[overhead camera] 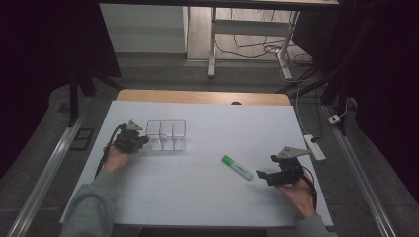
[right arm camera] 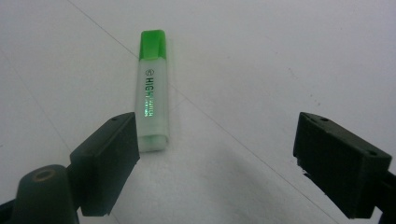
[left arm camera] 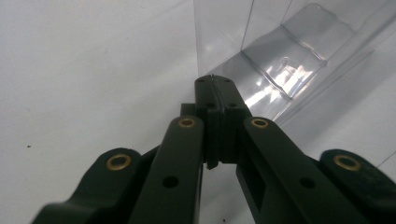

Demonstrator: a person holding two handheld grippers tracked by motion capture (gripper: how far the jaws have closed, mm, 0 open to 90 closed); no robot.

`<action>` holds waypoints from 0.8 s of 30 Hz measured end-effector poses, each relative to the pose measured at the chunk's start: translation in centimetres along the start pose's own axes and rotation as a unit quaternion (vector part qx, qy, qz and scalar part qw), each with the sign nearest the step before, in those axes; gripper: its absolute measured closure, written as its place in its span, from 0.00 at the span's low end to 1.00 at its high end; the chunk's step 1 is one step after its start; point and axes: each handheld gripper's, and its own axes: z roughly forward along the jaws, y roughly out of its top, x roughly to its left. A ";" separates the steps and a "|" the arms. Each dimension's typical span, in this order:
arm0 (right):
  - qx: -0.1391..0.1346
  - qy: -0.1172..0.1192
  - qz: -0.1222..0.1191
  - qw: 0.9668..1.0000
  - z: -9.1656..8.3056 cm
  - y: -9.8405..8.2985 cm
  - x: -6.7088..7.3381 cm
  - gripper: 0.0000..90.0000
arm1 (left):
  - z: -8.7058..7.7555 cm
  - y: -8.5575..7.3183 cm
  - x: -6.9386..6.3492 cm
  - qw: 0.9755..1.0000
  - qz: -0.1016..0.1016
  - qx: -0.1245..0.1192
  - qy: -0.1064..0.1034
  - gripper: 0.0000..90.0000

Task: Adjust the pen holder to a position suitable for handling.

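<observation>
High view: a white sheet [overhead camera: 197, 192] covers the wooden table [overhead camera: 202, 97], grey floor and desk legs [overhead camera: 212, 44] beyond. At four o'clock the right gripper [overhead camera: 264, 176], jaws wide, faces a green highlighter [overhead camera: 237, 167] printed "HIGH", lying just ahead of its jaws. At ten o'clock the left gripper [overhead camera: 143, 140], jaws closed together, touches a clear divided box [overhead camera: 166, 134]

A bench [overhead camera: 197, 197] covered with a white sheet sits in the lower middle of the high view, a strip of its wooden top showing along the far edge. A clear plastic divided box [overhead camera: 166, 135] stands on it left of centre. A green highlighter [overhead camera: 236, 167] lies flat right of centre, well apart from the box.
</observation>
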 end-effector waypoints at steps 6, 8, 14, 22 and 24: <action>0.002 -0.001 -0.001 1.000 0.0 0.0 0.0 0.16 | 0.2 0.1 -0.2 1.000 0.000 -0.002 -0.008 0.99; 0.001 -0.001 0.000 1.000 0.0 0.0 0.0 0.16 | 0.2 0.2 -0.3 1.000 0.000 -0.002 -0.009 0.99; 0.000 -0.002 -0.001 1.000 0.0 0.1 0.0 0.16 | 0.4 0.4 -0.7 1.000 0.005 -0.001 -0.012 0.99; 0.000 0.000 -0.001 1.000 0.0 0.1 0.0 0.16 | 0.8 0.8 -1.2 1.000 0.010 0.000 -0.014 0.99; 0.000 -0.001 -0.001 1.000 0.0 0.1 0.0 0.16 | 0.9 0.9 -1.4 1.000 0.011 0.001 -0.015 0.99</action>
